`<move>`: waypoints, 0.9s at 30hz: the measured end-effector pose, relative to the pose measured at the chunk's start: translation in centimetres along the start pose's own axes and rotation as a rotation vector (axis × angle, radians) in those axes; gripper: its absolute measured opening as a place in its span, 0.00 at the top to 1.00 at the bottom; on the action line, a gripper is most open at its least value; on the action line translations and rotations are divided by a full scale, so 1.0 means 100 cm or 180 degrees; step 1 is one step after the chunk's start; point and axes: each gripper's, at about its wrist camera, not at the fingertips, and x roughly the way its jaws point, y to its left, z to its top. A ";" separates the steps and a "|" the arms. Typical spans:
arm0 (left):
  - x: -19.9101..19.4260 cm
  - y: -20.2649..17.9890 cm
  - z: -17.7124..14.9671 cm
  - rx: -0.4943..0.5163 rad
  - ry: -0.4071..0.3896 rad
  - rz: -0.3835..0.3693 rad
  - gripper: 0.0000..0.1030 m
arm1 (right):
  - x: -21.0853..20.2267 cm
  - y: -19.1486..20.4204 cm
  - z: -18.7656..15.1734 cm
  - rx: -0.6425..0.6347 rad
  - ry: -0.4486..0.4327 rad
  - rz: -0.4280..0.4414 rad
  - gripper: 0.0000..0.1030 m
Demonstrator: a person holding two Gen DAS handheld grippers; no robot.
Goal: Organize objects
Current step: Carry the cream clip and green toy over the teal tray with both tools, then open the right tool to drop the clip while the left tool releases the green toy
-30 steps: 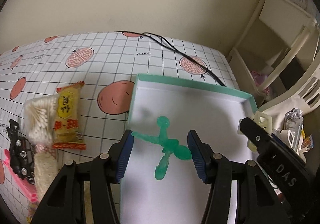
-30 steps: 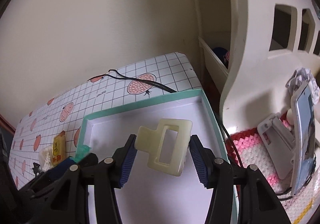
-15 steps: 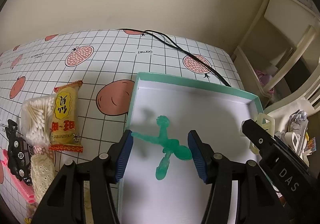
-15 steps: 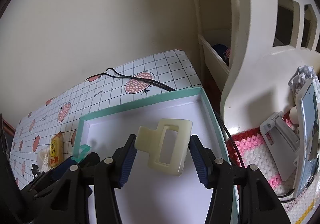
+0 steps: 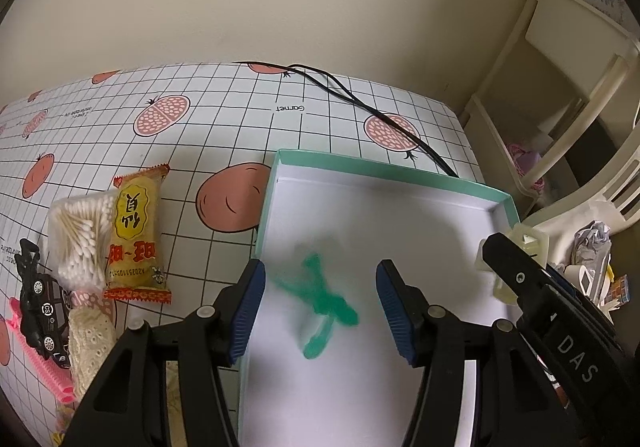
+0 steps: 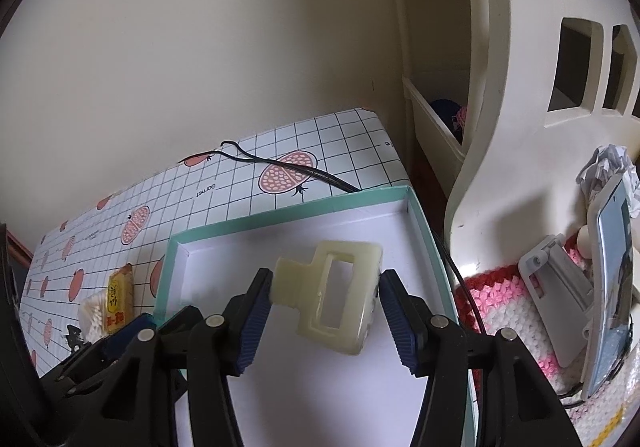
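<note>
I count two grippers: my left gripper (image 5: pixel 320 297) and my right gripper (image 6: pixel 326 305). One teal-rimmed box (image 5: pixel 384 167). One green toy (image 5: pixel 324 303), blurred. One cream hair clip (image 6: pixel 334 299). One yellow snack packet (image 5: pixel 136 237). One bag of cotton swabs (image 5: pixel 80 237). One black toy car (image 5: pixel 42 311). One pink comb (image 5: pixel 44 367). One lace roll (image 5: pixel 90 343). One black cable (image 5: pixel 360 107). That's every kind I can make out.
</note>
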 end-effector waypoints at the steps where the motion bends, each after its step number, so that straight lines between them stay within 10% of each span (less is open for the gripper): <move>1: 0.000 0.001 0.000 -0.0015 0.0003 -0.0010 0.41 | 0.000 0.000 0.000 0.0001 -0.0006 0.0004 0.41; 22: -0.019 0.025 0.005 -0.0249 -0.0156 0.0199 0.39 | -0.003 0.002 0.000 -0.0043 0.0004 -0.0011 0.40; 27: -0.022 0.035 0.005 -0.0311 -0.0226 0.0294 0.25 | 0.000 0.002 -0.002 -0.0067 0.0020 -0.0050 0.28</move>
